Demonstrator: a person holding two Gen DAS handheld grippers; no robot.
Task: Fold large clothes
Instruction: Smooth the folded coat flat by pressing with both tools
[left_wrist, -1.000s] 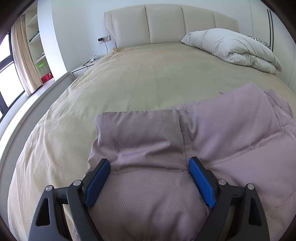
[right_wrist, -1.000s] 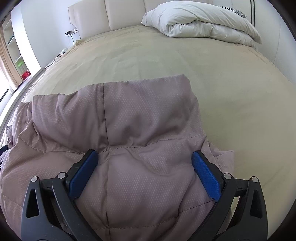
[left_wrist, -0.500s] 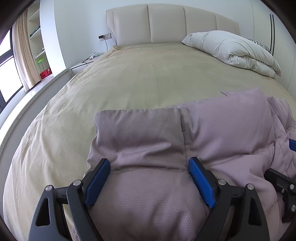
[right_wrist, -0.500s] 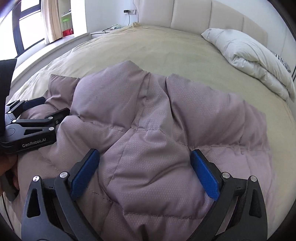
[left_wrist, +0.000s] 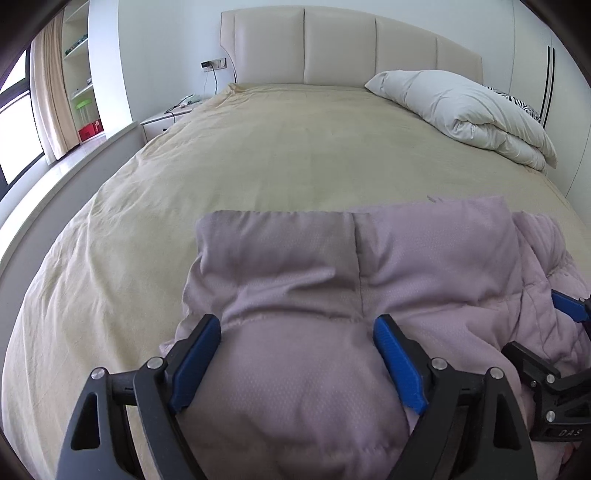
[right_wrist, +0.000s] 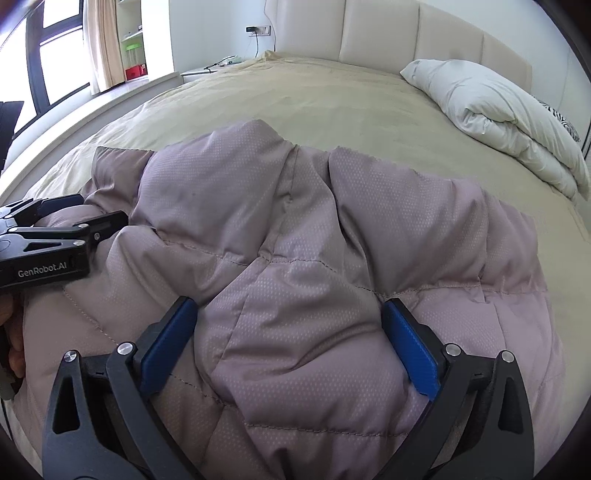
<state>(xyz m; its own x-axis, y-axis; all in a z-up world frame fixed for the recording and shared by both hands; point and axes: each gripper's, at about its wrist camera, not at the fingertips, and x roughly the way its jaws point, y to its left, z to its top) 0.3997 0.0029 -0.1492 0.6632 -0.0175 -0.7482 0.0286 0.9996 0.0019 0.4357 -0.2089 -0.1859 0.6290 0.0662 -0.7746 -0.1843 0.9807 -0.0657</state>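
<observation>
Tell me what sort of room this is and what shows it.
A home bedroom, most likely. A large bed with a padded headboard fills the view, a folded white duvet lies near its head, and a nightstand stands beside it. A mauve quilted jacket lies on the bed.

One bed (left_wrist: 258, 166), covered by one tan sheet (right_wrist: 314, 96). One mauve quilted jacket (right_wrist: 314, 258) at the near edge. One folded white duvet (left_wrist: 465, 110) at the far right corner. One padded headboard (left_wrist: 332, 48). Two grippers: left gripper (left_wrist: 295, 354), right gripper (right_wrist: 288, 343). One nightstand (left_wrist: 159, 122) beside the far left corner.
</observation>
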